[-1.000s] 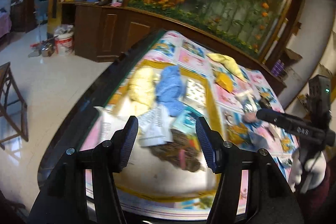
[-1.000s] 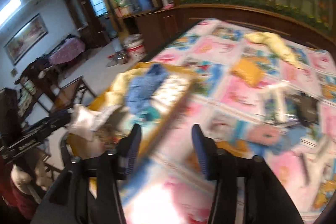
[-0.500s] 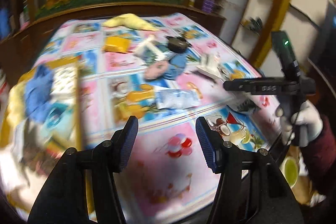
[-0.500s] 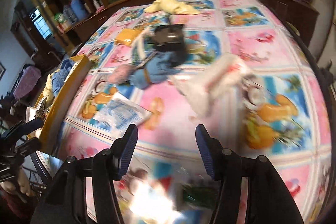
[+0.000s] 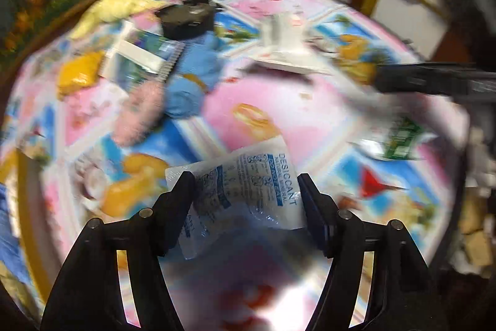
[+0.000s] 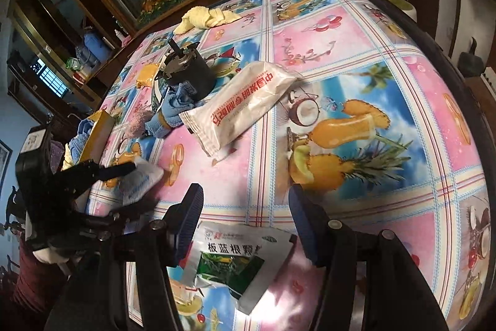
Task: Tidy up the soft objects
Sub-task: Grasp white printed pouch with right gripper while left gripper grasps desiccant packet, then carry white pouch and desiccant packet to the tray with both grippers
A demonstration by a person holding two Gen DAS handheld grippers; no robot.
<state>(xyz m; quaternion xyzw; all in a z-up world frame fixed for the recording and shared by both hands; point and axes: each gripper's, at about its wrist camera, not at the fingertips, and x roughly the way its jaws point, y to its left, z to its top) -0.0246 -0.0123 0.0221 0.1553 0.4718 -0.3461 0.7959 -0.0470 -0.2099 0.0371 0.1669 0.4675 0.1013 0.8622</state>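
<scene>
Betw. claw fingers: white blue-print desiccant pouch

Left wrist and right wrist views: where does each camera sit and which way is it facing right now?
Left wrist: on the left gripper, tilted down at the desiccant packet between its just-widened, open fingers; the right gripper shows.
Right wrist: on the right gripper, tilted down over the green sachet; the left gripper and a red sleeve show.
Shared: the tablecloth, desiccant packet and black cylinder.
</scene>
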